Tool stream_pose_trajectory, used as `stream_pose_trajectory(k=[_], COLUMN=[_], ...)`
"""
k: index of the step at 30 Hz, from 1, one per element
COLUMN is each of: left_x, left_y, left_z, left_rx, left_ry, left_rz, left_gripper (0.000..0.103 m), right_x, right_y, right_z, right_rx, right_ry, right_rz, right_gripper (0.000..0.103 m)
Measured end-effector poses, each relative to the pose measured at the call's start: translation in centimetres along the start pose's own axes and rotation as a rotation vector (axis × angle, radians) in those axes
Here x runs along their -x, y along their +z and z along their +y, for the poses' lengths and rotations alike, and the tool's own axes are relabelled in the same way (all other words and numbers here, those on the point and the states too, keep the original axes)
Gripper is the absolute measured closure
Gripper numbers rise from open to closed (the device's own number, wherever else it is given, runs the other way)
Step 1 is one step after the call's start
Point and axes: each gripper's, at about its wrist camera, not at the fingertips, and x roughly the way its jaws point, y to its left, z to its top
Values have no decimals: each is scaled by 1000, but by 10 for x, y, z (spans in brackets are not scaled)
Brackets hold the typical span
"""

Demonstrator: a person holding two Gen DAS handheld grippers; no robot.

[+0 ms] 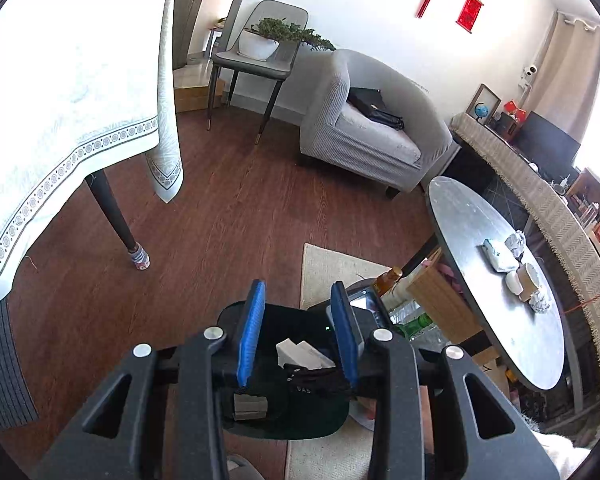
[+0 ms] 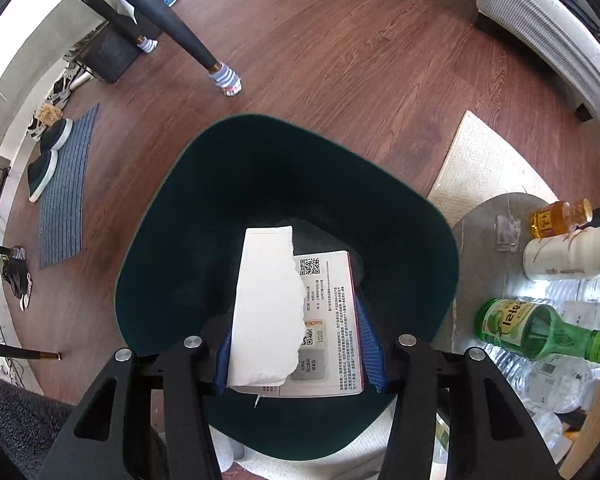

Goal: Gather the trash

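A dark green bin (image 2: 260, 176) stands on the wood floor. My right gripper (image 2: 296, 316) points straight down into it, shut on a torn white paper (image 2: 266, 304) and a printed packaging card (image 2: 328, 316) that span its blue pads (image 2: 370, 344). In the left wrist view the same bin (image 1: 288, 320) lies below my left gripper (image 1: 298, 285), which hangs above it, open, with nothing between its blue pads (image 1: 252, 332). On the round grey table (image 1: 480, 208) at the right lie crumpled paper balls (image 1: 516, 240), a blue-and-white packet (image 1: 498, 256) and other scraps.
Bottles lie on a low shelf beside the bin: a green one (image 2: 540, 332), an orange one (image 2: 560, 216), a white one (image 2: 568, 256). A dining table with a white cloth (image 1: 60, 100) stands left, its leg (image 2: 224, 78) near the bin. A grey armchair (image 1: 364, 128) is beyond.
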Motion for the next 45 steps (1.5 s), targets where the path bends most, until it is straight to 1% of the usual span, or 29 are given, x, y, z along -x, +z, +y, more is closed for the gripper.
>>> stream_pose_trajectory(k=[1,3,4,8,11,16,21,23,27,30,35,37,42,44,45], left_x=[3,9,11,17,17,20,24,25,27,30,37,40,45,44,43], left_y=[1,3,4,6,7,11,16,18,21,22,25,26,29,30,30], left_z=[-1,-2,-3,-8,-8,-6,-7,-7,-12,-11,-12,-14,-24,-30,-33], left_rx=[6,11,12,2,-2,7,3,-2,-53,-39,-29,-30,-25,-23,-20], left_ry=[-7,-14,-14,-7,-5,-6,15,23,75,72,89,88,57,49,42], left_rz=[-7,-23,-32,-48,-54,-68,-95,-107,-128,-144,-192,-213,-253,-265,-264], left_gripper=[67,67,67,67,67,67,66,62,60,58,51,49,46,40,40], right_x=[-2,-6,-7,-9,-4,15,42,55,90,117,160,177,217,230,236], right_y=[0,-2,-2,-4,-5,-5,-5,-5,-7,-10,-19,-25,-41,-48,-52], right_z=[1,2,3,5,6,8,11,12,14,15,12,8,-12,-22,-27], right_rx=[6,18,24,57,78,107,123,134,146,156,163,158,128,114,107], right_ry=[-8,-14,-15,-22,-21,-16,9,23,60,71,68,61,48,36,33], right_rz=[5,10,14,14,-7,-55,-121,-154,-247,-313,-410,-451,-544,-573,-586], right_gripper=[46,38,37,37,37,37,37,37,37,38,42,43,46,48,49])
